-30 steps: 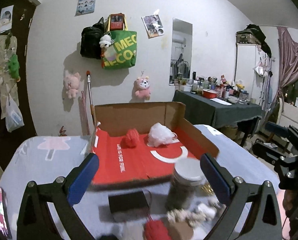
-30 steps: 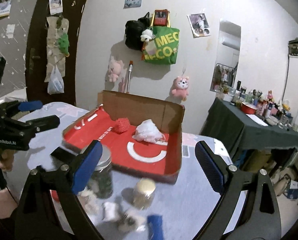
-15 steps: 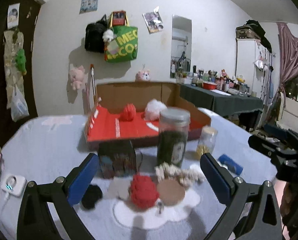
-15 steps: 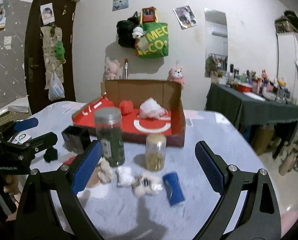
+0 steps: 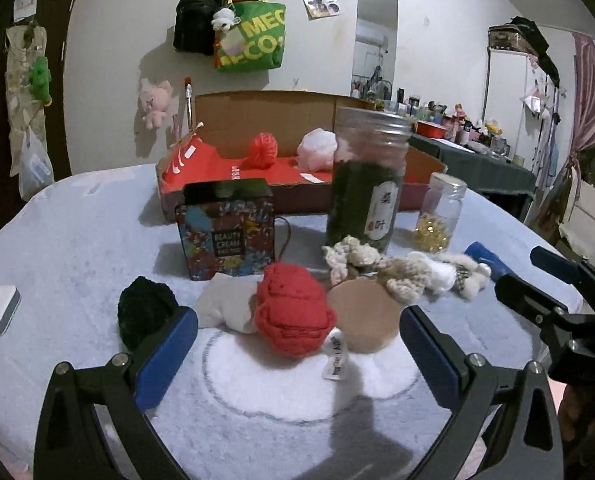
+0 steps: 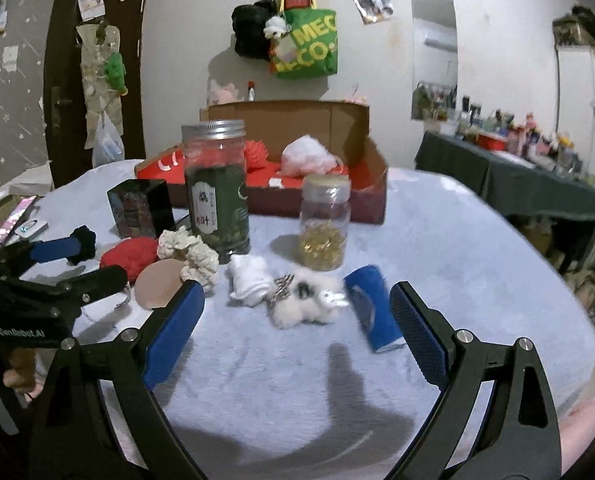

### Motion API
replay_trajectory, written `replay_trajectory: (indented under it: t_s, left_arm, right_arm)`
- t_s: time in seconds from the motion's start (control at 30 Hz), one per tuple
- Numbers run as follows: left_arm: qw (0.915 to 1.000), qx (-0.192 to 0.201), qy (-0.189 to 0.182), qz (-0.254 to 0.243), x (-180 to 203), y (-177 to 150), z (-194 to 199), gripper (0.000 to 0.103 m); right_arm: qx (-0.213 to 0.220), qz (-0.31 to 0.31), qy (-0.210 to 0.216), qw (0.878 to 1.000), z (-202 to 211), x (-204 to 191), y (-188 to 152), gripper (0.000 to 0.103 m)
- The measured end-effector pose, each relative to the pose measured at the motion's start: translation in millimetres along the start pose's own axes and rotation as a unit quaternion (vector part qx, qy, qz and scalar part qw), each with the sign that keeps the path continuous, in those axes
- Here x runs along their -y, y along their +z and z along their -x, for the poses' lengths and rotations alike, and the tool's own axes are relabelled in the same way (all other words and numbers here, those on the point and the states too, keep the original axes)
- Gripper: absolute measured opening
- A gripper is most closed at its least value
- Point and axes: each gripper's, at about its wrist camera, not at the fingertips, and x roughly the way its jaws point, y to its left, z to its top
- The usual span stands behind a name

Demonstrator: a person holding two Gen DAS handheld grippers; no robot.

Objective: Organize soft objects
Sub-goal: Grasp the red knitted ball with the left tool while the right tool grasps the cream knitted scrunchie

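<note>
Both tools spread wide, empty, over worktop (image 5: 77,232).
Left tool (image 5: 297,344) view shows red knit ball (image 5: 293,312) whole; right tool (image 6: 297,320) view half hides it.

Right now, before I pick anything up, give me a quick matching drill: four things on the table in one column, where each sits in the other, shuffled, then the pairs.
Things:
1. red knitted ball
2. white fluffy puff
3. blue roll
4. black knitted piece

Places:
A. inside the cardboard box
B. just ahead of the left gripper, between its fingers
C. by the right gripper's right finger
D. beside the left gripper's left finger, left of the patterned box

Pairs: 1-B, 2-A, 3-C, 4-D
</note>
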Motion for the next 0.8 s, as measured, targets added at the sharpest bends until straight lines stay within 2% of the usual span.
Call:
replay_trajectory:
  t_s: [0.2, 0.37, 0.5, 0.63, 0.67, 0.7, 0.73, 0.77, 0.8]
  left_arm:
    - [1.0000, -0.003, 0.001, -0.006, -3.3, 4.4, -4.0, 0.101]
    - [0.9997, -0.014, -0.003, -0.018, -6.9, 9.9, -12.9, 0.093]
    - [0.9993, -0.027, -0.006, -0.026, -10.2, 10.8, -19.7, 0.082]
    - [0.9986, -0.038, -0.011, -0.035, -13.3, 11.1, -25.8, 0.069]
    - [0.9983, -0.041, -0.019, -0.035, -14.1, 11.1, -27.1, 0.061]
    - [0.9980, -0.044, -0.028, -0.035, -15.0, 11.2, -27.9, 0.056]
    - [0.9971, -0.049, -0.045, -0.036, -14.8, 11.1, -28.8, 0.045]
    - [0.9970, -0.050, -0.046, -0.039, -14.1, 10.9, -28.7, 0.045]
    - [0.9970, -0.046, -0.046, -0.043, -13.4, 10.9, -27.5, 0.045]
  right_arm:
    - [-0.027, -0.018, 0.037, 0.999, -19.3, 0.2, 5.4, 0.095]
    - [-0.035, 0.001, 0.073, 0.997, -33.4, -10.0, 13.8, 0.095]
    - [-0.044, 0.028, 0.101, 0.993, -47.2, -23.9, 22.1, 0.094]
    - [-0.062, 0.051, 0.115, 0.990, -63.4, -35.2, 27.9, 0.076]
    - [-0.072, 0.053, 0.121, 0.989, -68.7, -37.0, 28.2, 0.073]
    - [-0.084, 0.056, 0.128, 0.987, -75.2, -39.1, 27.6, 0.063]
    - [-0.094, 0.058, 0.130, 0.985, -79.8, -41.1, 27.2, 0.050]
    - [-0.106, 0.063, 0.131, 0.984, -84.7, -43.6, 26.4, 0.046]
    - [-0.107, 0.065, 0.136, 0.983, -85.0, -44.5, 25.8, 0.036]
